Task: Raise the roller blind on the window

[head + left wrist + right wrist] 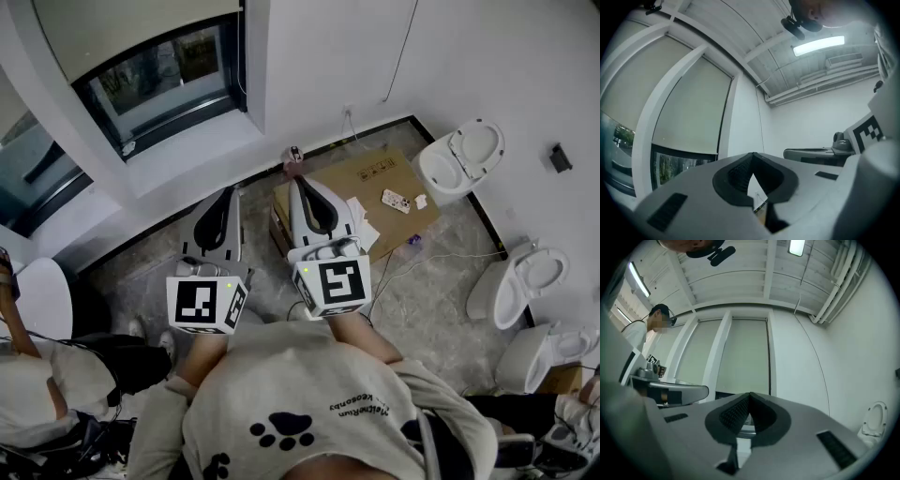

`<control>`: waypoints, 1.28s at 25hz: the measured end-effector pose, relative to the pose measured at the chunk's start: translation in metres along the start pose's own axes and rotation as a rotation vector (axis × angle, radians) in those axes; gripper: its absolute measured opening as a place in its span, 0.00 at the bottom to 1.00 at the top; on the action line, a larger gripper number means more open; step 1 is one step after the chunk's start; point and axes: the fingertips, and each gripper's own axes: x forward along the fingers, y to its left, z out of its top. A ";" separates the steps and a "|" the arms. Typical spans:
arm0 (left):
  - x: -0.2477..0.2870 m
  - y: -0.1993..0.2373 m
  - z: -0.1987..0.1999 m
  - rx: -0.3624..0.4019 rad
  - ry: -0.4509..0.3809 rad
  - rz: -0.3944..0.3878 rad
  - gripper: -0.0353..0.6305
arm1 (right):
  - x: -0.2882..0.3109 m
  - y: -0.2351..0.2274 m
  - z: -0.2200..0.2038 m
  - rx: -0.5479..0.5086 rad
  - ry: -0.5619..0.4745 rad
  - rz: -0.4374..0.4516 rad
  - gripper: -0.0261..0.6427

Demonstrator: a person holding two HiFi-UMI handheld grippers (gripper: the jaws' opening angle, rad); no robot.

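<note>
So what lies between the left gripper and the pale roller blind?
Only grey floor and the white window sill, seen in the head view. From the left gripper, its own view shows open air up to the pale fabric roller blind.

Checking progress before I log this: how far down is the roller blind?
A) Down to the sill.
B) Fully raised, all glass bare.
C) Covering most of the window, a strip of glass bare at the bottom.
C: the roller blind hangs low, with only a strip of glass bare below it.
</note>
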 end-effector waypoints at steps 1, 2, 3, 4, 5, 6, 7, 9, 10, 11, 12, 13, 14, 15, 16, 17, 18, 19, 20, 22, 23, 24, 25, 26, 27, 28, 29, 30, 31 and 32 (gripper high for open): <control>0.003 0.002 0.000 0.002 -0.002 -0.002 0.06 | 0.004 -0.001 0.001 -0.005 -0.006 -0.002 0.05; 0.007 0.004 -0.001 0.004 -0.004 -0.004 0.06 | 0.007 -0.002 0.002 -0.008 -0.016 -0.005 0.05; 0.010 0.006 -0.002 0.005 -0.005 -0.006 0.06 | 0.010 -0.003 0.004 -0.009 -0.032 -0.006 0.05; 0.012 0.007 -0.003 0.007 -0.006 -0.008 0.06 | 0.013 -0.004 0.005 -0.005 -0.050 -0.007 0.05; 0.015 0.008 -0.004 0.007 -0.006 -0.010 0.06 | 0.014 -0.006 0.007 0.002 -0.065 -0.007 0.05; 0.017 0.010 -0.006 0.006 -0.006 -0.012 0.06 | 0.016 -0.007 0.007 0.010 -0.074 -0.005 0.05; 0.020 0.011 -0.007 0.004 -0.005 -0.016 0.06 | 0.018 -0.008 0.006 0.015 -0.078 -0.003 0.05; 0.027 0.014 -0.009 0.004 -0.004 -0.024 0.06 | 0.025 -0.010 0.004 0.016 -0.077 0.003 0.05; 0.032 0.016 -0.009 0.006 -0.004 -0.027 0.06 | 0.030 -0.011 0.003 0.015 -0.076 0.005 0.05; 0.036 0.018 -0.010 0.007 -0.004 -0.030 0.06 | 0.035 -0.012 0.003 0.014 -0.075 0.005 0.05; 0.042 0.021 -0.010 0.009 -0.005 -0.032 0.06 | 0.042 -0.013 0.002 0.014 -0.075 0.005 0.05; 0.047 0.026 -0.011 0.009 -0.006 -0.034 0.06 | 0.049 -0.014 0.001 0.016 -0.074 0.005 0.05; 0.054 0.031 -0.011 0.009 -0.005 -0.037 0.06 | 0.057 -0.015 0.000 0.017 -0.072 0.004 0.05; 0.060 0.038 -0.011 0.008 -0.004 -0.040 0.06 | 0.066 -0.015 0.000 0.017 -0.071 0.003 0.05; 0.067 0.045 -0.012 0.006 -0.004 -0.042 0.06 | 0.075 -0.015 -0.001 0.015 -0.070 0.003 0.05; 0.074 0.053 -0.013 0.004 -0.005 -0.044 0.06 | 0.086 -0.015 -0.001 0.012 -0.068 0.001 0.05; 0.082 0.061 -0.014 0.001 -0.004 -0.047 0.06 | 0.096 -0.016 -0.003 0.010 -0.064 -0.002 0.05; 0.089 0.069 -0.015 -0.003 0.000 -0.051 0.06 | 0.107 -0.017 -0.006 0.011 -0.056 -0.007 0.05; 0.097 0.077 -0.017 -0.005 0.003 -0.056 0.06 | 0.118 -0.019 -0.008 0.013 -0.048 -0.014 0.05; 0.113 0.092 -0.019 -0.007 0.007 -0.069 0.06 | 0.140 -0.020 -0.011 0.015 -0.044 -0.024 0.05; 0.121 0.101 -0.019 -0.006 0.007 -0.076 0.06 | 0.152 -0.020 -0.011 0.013 -0.048 -0.027 0.05; 0.129 0.109 -0.019 -0.005 0.006 -0.083 0.06 | 0.163 -0.020 -0.010 0.010 -0.051 -0.031 0.05; 0.137 0.118 -0.018 -0.004 0.007 -0.089 0.06 | 0.173 -0.021 -0.010 0.008 -0.052 -0.038 0.05; 0.144 0.126 -0.018 -0.004 0.010 -0.095 0.06 | 0.182 -0.023 -0.010 0.009 -0.050 -0.048 0.05; 0.150 0.133 -0.018 -0.006 0.013 -0.102 0.06 | 0.191 -0.024 -0.011 0.012 -0.048 -0.058 0.05; 0.157 0.140 -0.019 -0.008 0.017 -0.109 0.06 | 0.199 -0.026 -0.012 0.014 -0.045 -0.068 0.05; 0.163 0.147 -0.019 -0.010 0.020 -0.117 0.06 | 0.208 -0.028 -0.013 0.015 -0.042 -0.078 0.05; 0.169 0.154 -0.020 -0.011 0.021 -0.125 0.06 | 0.217 -0.029 -0.013 0.015 -0.041 -0.086 0.05; 0.175 0.160 -0.020 -0.010 0.023 -0.133 0.06 | 0.225 -0.030 -0.014 0.016 -0.041 -0.094 0.05; 0.181 0.165 -0.020 -0.008 0.023 -0.141 0.06 | 0.234 -0.032 -0.015 0.017 -0.041 -0.102 0.05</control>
